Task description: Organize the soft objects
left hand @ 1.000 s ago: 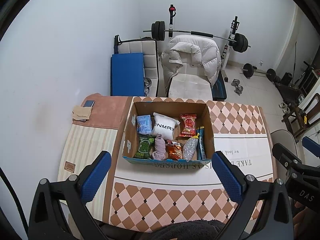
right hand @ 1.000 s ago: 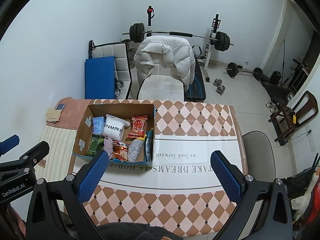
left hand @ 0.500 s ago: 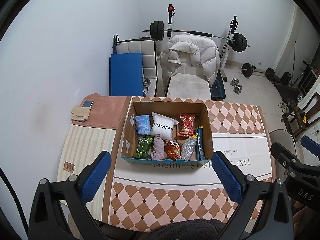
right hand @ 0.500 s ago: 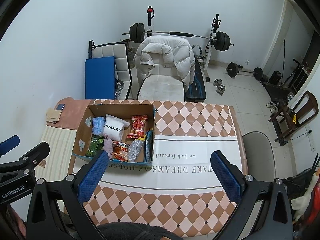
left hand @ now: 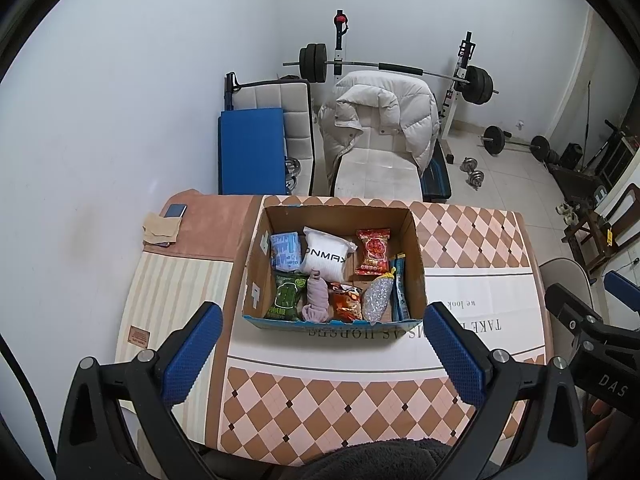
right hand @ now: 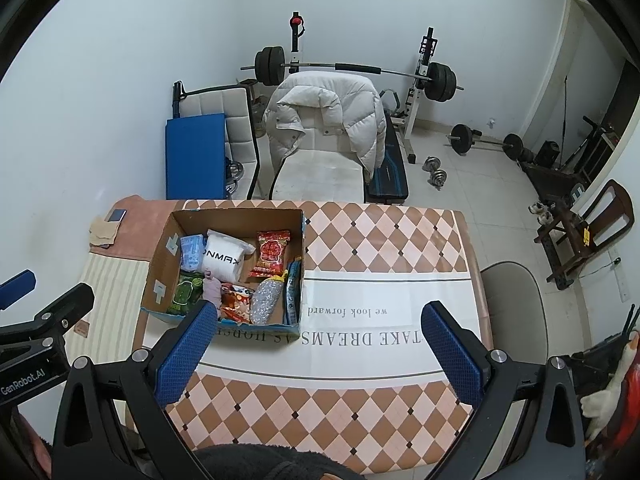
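Cardboard is walling in every soft thing: the box is sitting on the surface straight ahead of the left tongs and ahead and to the left of the right tongs, its open top facing up. Inside, the white pouch, the pale blue pack and the red snack bag are lying along the far wall. The green packet, the mauve cloth roll, the orange snack bag, the silver pouch and the blue stick pack are filling the near side.

Nothing soft is showing loose on the checked cloth, so the gathering is looking complete. The same sight, though, would fit a box waiting to be emptied and sorted, and I cannot tell which.

Most of the packs are running lengthwise from the near wall towards the far one. The cloth roll is pointing away from the tongs with its knotted end farthest. The silver pouch is leaning slightly rightwards. The box's own long axis is running across, left to right.

Both pairs of tongs are hanging well short of the box, blue pads wide apart and gripping nothing. Off to the left, beyond the box, a phone is resting beside a tan cloth.
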Demonstrator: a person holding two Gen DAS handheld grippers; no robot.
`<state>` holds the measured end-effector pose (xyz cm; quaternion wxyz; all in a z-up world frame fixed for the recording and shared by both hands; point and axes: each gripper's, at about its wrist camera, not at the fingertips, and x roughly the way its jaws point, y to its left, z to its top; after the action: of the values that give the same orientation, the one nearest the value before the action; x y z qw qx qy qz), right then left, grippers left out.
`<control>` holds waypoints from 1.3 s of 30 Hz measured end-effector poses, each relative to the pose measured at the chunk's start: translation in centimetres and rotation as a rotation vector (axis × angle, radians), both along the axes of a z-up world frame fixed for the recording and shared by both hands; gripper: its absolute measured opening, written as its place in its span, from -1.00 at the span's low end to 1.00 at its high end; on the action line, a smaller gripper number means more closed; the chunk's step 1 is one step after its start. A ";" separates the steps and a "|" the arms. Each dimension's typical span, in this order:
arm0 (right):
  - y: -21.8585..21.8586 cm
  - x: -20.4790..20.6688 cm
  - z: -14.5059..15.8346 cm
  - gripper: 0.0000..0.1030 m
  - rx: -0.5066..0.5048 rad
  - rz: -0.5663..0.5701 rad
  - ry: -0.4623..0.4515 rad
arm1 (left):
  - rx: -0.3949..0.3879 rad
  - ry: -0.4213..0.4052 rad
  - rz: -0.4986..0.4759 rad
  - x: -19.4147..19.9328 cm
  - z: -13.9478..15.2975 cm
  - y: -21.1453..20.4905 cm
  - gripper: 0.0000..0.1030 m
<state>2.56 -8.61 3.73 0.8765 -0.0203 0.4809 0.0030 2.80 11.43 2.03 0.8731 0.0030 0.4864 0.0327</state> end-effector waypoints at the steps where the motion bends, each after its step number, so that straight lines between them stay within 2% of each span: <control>1: 0.0 0.0 0.0 1.00 -0.002 -0.002 -0.001 | -0.001 0.000 -0.001 0.0 0.0 0.0 1.00; 39: 0.1 0.4 0.3 1.00 -0.001 -0.004 -0.009 | 0.009 -0.013 0.001 0.3 0.6 -0.4 1.00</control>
<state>3.01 -8.54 4.00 0.8787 -0.0197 0.4770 0.0011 3.10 11.06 2.65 0.8762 0.0065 0.4807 0.0354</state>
